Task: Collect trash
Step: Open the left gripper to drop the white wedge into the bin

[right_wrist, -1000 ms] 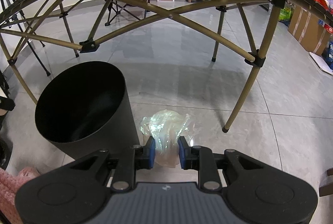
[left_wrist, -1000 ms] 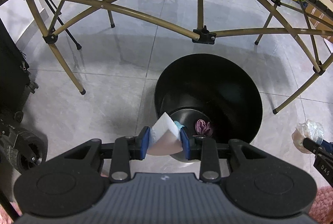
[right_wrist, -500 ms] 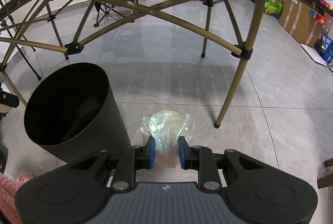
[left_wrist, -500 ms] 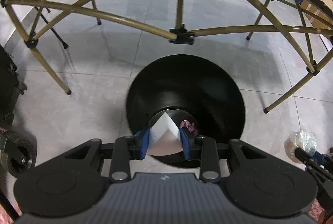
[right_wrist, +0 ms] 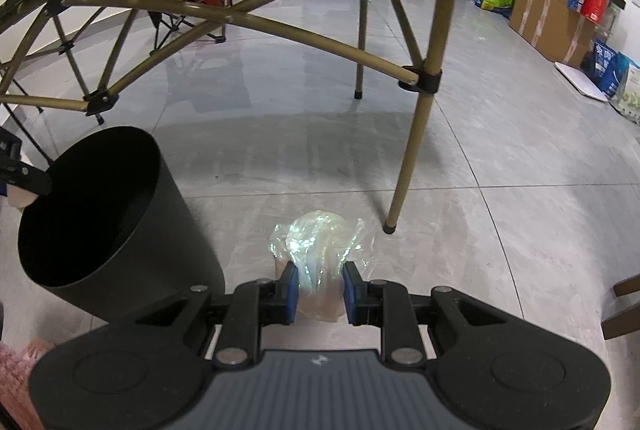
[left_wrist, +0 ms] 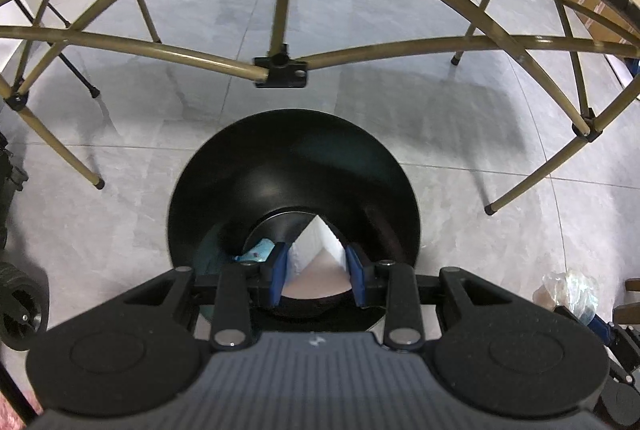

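Observation:
My left gripper [left_wrist: 317,272] is shut on a folded white paper [left_wrist: 316,262] and holds it directly over the mouth of the black trash bin [left_wrist: 296,158]. A blue scrap [left_wrist: 258,253] lies on the bin's bottom. My right gripper [right_wrist: 318,290] is shut on a crumpled clear plastic wrap [right_wrist: 320,242], held above the floor just right of the bin [right_wrist: 132,222]. The wrap also shows at the right edge of the left wrist view [left_wrist: 572,288].
A folding table's gold metal legs and cross braces [left_wrist: 280,66] arch over the bin. One leg [right_wrist: 416,134] stands on the floor just right of the wrap. Cardboard boxes and bags [right_wrist: 552,18] line the far right wall. A wheel [left_wrist: 18,306] sits at left.
My left gripper has moved forward until the paper hangs centred over the bin's opening. My right gripper, still holding the wrap, has shifted slightly; the bin appears further left in its view.

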A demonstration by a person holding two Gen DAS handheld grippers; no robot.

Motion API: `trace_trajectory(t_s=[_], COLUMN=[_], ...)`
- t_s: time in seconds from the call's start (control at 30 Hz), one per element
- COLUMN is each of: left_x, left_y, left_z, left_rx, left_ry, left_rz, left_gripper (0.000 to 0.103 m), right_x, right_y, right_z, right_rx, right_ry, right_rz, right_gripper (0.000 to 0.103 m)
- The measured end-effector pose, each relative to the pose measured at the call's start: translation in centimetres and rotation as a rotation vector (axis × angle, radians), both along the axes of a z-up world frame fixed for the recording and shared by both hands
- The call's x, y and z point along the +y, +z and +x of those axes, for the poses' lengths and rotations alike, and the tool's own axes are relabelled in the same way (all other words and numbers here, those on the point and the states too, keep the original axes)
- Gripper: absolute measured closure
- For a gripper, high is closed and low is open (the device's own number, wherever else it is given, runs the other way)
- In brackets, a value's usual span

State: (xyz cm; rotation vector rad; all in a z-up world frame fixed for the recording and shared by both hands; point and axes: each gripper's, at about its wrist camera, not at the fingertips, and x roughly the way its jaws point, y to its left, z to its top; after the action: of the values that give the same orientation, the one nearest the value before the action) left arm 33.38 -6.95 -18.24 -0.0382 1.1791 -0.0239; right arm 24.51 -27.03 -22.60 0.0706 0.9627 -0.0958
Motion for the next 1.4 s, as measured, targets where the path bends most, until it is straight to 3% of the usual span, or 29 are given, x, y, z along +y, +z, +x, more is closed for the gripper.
trace_trajectory(t_s=[0.2, 0.33, 0.37, 0.43, 0.47, 0.5, 1.4], left_x=[-0.8, -0.7, -0.6, -0.4, -0.3, -0.2, 1.5], left_y=[-0.7, -0.7, -0.7, -0.7, -0.7, -0.6, 0.7], left_z=[0.7, 0.8, 0.8, 0.7, 0.6, 0.5, -0.6], left_rx=[0.015, 0.011, 0.007, 0.003, 0.002, -0.007, -0.031], left_ry=[0.0, 0.014, 0.02, 0.03, 0.039, 0.054, 0.066], left_rz=[0.012, 0.031, 0.04, 0.049, 0.05, 0.054, 0.047], left_gripper=[0.07, 0.062, 0.056, 0.03, 0.006, 0.0, 0.0], right_x=[-0.7, -0.6, -0.6, -0.5, -0.5, -0.5, 0.1], right_y=[-0.1, -0.2, -0.1, -0.1, -0.1, 0.0, 0.6], right_z=[0.1, 0.2, 0.2, 0.2, 0.2, 0.1, -0.2], right_rx=[0.0, 0.0, -0.001, -0.002, -0.003, -0.004, -0.018], right_ry=[-0.014, -0.017, -0.017, -0.015, -0.014, -0.014, 0.008], right_rz=[0.006, 0.009, 0.01, 0.01, 0.01, 0.01, 0.005], right_gripper=[0.081, 0.081, 0.081, 0.081, 0.081, 0.081, 0.081])
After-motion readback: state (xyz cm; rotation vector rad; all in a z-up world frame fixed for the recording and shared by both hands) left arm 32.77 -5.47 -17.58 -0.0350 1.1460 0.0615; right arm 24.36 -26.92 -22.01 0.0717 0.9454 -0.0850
